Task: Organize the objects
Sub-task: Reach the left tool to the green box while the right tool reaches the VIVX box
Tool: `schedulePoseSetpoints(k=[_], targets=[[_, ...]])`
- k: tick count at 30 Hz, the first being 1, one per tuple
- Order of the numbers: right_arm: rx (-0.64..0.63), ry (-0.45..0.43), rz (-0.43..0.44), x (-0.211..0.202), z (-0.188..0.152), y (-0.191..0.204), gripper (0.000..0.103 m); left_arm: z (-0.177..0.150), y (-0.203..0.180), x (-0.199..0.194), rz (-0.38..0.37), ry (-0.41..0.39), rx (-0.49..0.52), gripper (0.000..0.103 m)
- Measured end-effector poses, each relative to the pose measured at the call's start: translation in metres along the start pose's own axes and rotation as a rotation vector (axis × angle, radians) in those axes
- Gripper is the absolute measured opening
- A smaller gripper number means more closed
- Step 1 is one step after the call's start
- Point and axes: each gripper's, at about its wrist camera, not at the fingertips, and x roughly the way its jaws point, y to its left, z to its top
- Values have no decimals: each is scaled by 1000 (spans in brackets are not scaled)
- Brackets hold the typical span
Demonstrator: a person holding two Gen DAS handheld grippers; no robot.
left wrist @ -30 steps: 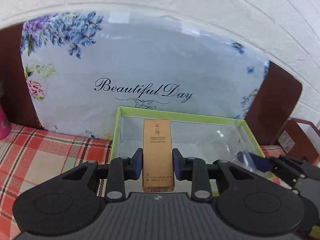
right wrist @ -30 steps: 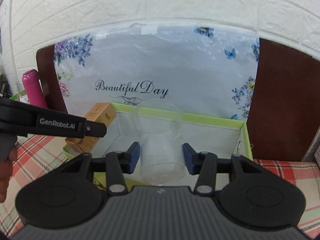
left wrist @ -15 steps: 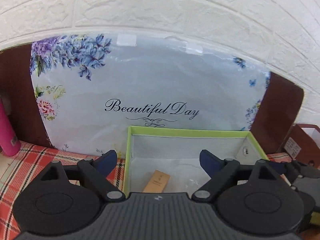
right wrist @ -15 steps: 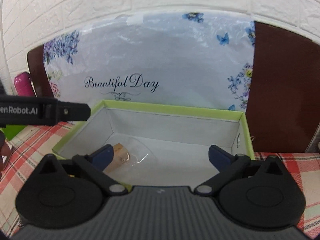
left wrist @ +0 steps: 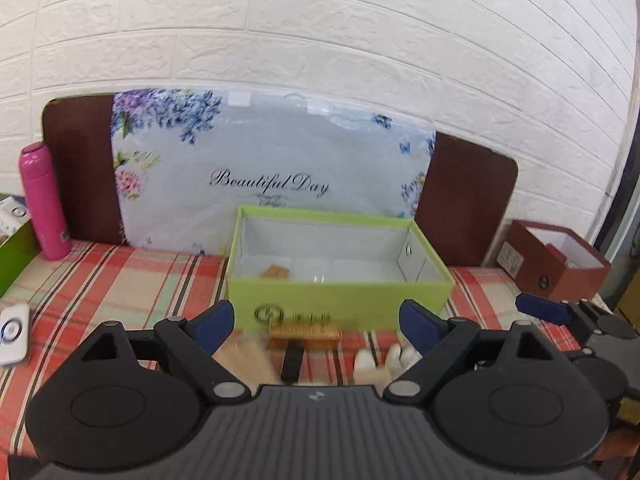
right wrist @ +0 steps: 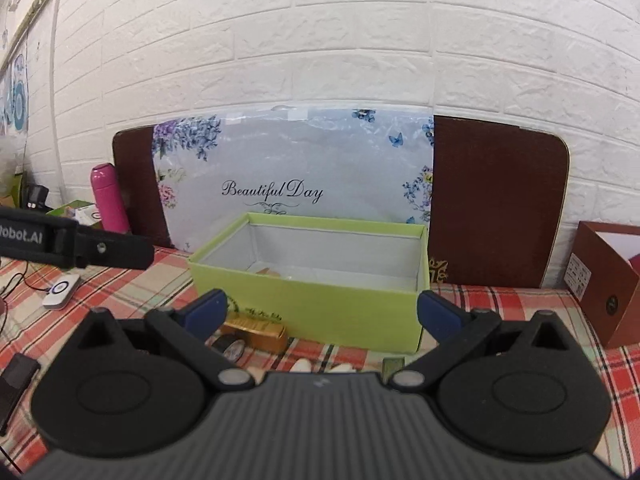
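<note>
On the plaid counter (left wrist: 120,280), a green box (left wrist: 340,300) is sitting open-topped against a floral panel (left wrist: 272,168) reading "Beautiful Day". Inside the box, a tan carton (left wrist: 275,272) is lying near the left end of the floor, and just to its right something clear is glinting (left wrist: 316,276), possibly a plastic cup, though blur leaves that uncertain.

Left tool (left wrist: 318,322) is hanging in front of the box with its jaws spread wide and nothing between the pads. Right tool (right wrist: 320,312) is doing the same, jaws wide and empty, facing the near wall of the box.

Loose items are lying on the counter between the tools and the box: a wooden brush (left wrist: 306,330), a gold bar-shaped pack (right wrist: 256,330), a tape roll (right wrist: 229,348) and some white pieces (left wrist: 384,360).

Off to the left, a pink bottle (left wrist: 44,200) is standing upright beside the panel. A brown box (left wrist: 560,264) is sitting at the right, well apart from the green one.
</note>
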Motion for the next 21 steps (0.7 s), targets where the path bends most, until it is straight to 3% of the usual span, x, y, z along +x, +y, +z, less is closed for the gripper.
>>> schedulePoseSetpoints(k=[6, 11, 21], targets=[[44, 9, -22, -45, -47, 5, 103, -62, 4, -22, 19, 76, -50, 93], [41, 56, -46, -59, -81, 13, 103, -100, 10, -27, 59, 142, -59, 93], [46, 189, 12, -54, -131, 44, 103, -136, 35, -25, 129, 233, -124, 93]])
